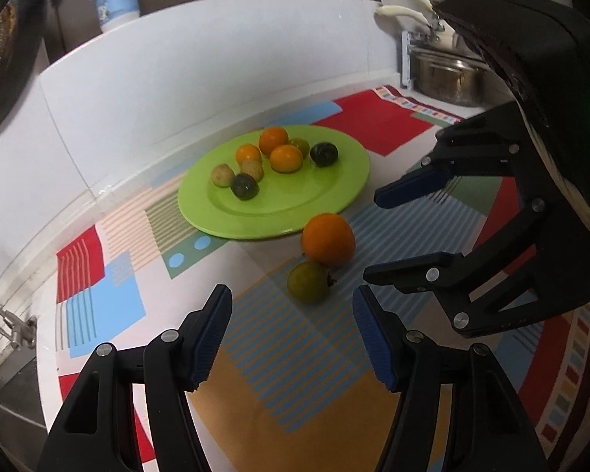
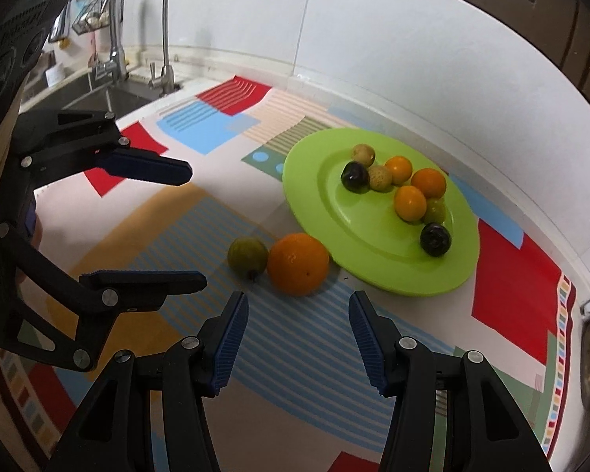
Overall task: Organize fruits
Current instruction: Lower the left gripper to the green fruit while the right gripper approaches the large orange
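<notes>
Two fruits, an orange (image 1: 328,239) and a green fruit (image 1: 308,281), lay on the bench just beside the green plate (image 1: 336,196). Both tools, left (image 1: 293,338) and right (image 2: 299,340), hung open and empty nearby; picking one up seemed next.

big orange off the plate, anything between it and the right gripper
Nothing visible. The right gripper is open with bare mat between it and the big orange. The green fruit sits beside the orange, touching it, on the side away from the green plate.
</notes>
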`<action>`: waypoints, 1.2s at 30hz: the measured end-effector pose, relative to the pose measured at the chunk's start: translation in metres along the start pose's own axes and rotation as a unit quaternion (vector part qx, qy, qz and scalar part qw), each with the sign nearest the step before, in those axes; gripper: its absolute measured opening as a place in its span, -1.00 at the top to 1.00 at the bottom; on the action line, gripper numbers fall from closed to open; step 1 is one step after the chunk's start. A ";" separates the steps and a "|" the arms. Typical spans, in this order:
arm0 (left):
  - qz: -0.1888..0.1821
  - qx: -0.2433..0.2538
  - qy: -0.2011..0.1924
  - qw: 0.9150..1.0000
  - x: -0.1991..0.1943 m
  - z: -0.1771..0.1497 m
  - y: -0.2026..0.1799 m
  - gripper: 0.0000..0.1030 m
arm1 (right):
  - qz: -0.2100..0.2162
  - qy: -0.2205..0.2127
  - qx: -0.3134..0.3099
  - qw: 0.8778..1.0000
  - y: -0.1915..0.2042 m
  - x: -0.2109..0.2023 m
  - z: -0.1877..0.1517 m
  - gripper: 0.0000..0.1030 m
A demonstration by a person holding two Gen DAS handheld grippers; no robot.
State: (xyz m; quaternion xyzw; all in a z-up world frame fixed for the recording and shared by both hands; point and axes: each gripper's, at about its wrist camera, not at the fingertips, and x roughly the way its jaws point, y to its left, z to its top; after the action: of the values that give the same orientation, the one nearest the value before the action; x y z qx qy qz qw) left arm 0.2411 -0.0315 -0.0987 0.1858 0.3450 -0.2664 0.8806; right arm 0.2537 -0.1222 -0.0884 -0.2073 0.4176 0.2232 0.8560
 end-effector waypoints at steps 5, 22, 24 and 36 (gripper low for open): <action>-0.008 0.003 0.011 1.000 0.015 -0.001 0.003 -0.22 | 0.004 0.007 -0.010 1.000 -0.001 0.013 -0.002 -0.05; -0.045 0.013 0.027 0.999 0.037 0.004 0.006 0.15 | 0.006 0.004 -0.040 0.999 -0.004 0.032 0.004 -0.04; -0.049 0.015 0.029 0.998 0.038 0.005 0.006 0.19 | 0.006 0.003 -0.040 0.999 -0.005 0.033 0.005 -0.04; -0.047 -0.002 0.037 0.998 0.033 0.004 0.011 0.43 | 0.019 0.000 -0.032 0.999 -0.004 0.036 0.008 0.05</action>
State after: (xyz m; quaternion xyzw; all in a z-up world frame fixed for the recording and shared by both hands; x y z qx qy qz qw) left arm 0.2704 -0.0358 -0.1176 0.1770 0.3865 -0.2996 0.8541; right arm 0.2808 -0.1138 -0.1119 -0.2263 0.4138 0.2524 0.8449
